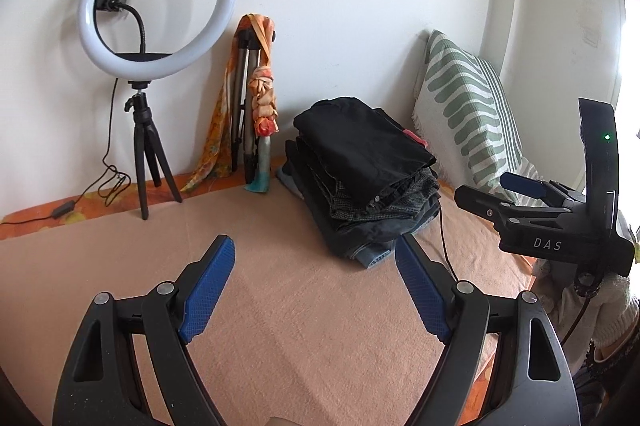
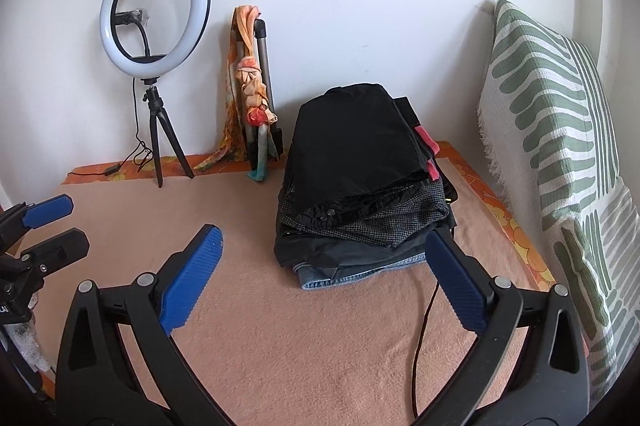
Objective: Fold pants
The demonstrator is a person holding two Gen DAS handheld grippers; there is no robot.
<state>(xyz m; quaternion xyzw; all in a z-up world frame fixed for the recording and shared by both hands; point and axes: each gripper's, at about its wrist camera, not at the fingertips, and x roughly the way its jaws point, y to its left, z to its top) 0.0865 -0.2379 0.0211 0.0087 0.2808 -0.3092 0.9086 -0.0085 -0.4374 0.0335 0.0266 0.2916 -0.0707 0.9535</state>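
A stack of folded pants [image 1: 362, 178] sits on the peach blanket [image 1: 280, 306], black pair on top, checked and denim pairs below. It also shows in the right wrist view [image 2: 356, 182]. My left gripper [image 1: 316, 250] is open and empty, held above the blanket in front of the stack. My right gripper [image 2: 326, 242] is open and empty, just in front of the stack. The right gripper also shows in the left wrist view [image 1: 516, 192], to the right of the stack. The left gripper shows at the left edge of the right wrist view [image 2: 50, 222].
A ring light on a tripod [image 2: 154, 14] stands at the back left by the wall. A folded tripod draped with an orange scarf [image 2: 252, 86] leans beside it. A green-striped pillow [image 2: 560, 130] lines the right side. A black cable [image 2: 424, 314] runs across the blanket.
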